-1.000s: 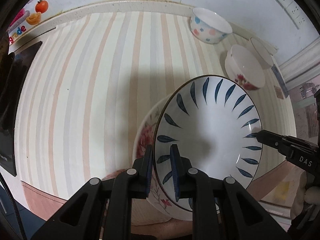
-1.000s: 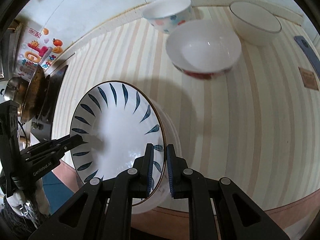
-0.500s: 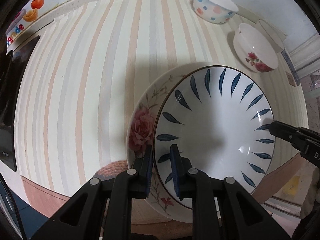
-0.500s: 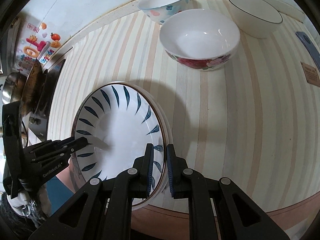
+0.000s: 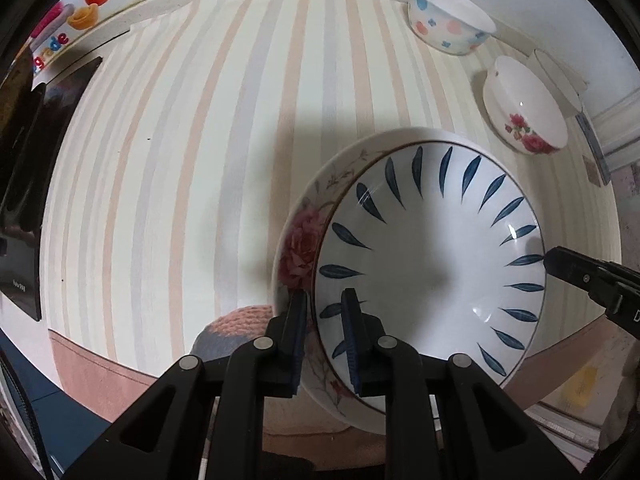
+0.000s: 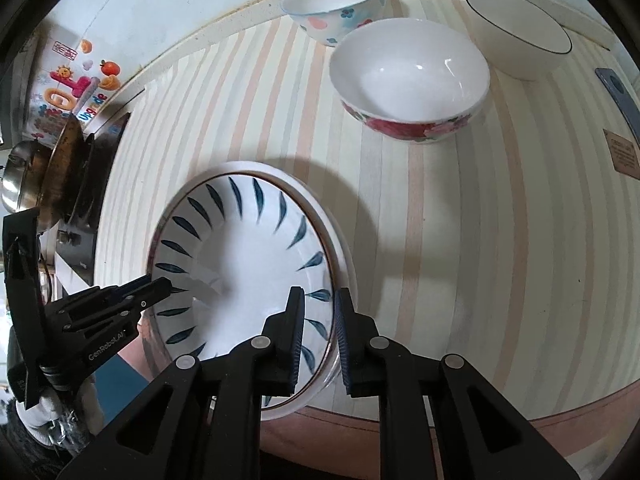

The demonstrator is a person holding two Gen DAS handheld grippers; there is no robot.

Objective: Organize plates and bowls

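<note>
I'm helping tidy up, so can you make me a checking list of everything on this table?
Surface: striped tablecloth, bare in the middle.
Job's things: blue-leaf plate nested in rose plate at the near edge; rose bowl, spotted bowl and plain white bowl at the back.
Clutter: brown tag on the cloth.
Grippers: left tool and right tool each straddle the plates' rim on opposite sides; fingers slightly apart.
Cables: nothing seen.
Surroundings: fruit stickers, metal pot.
</note>
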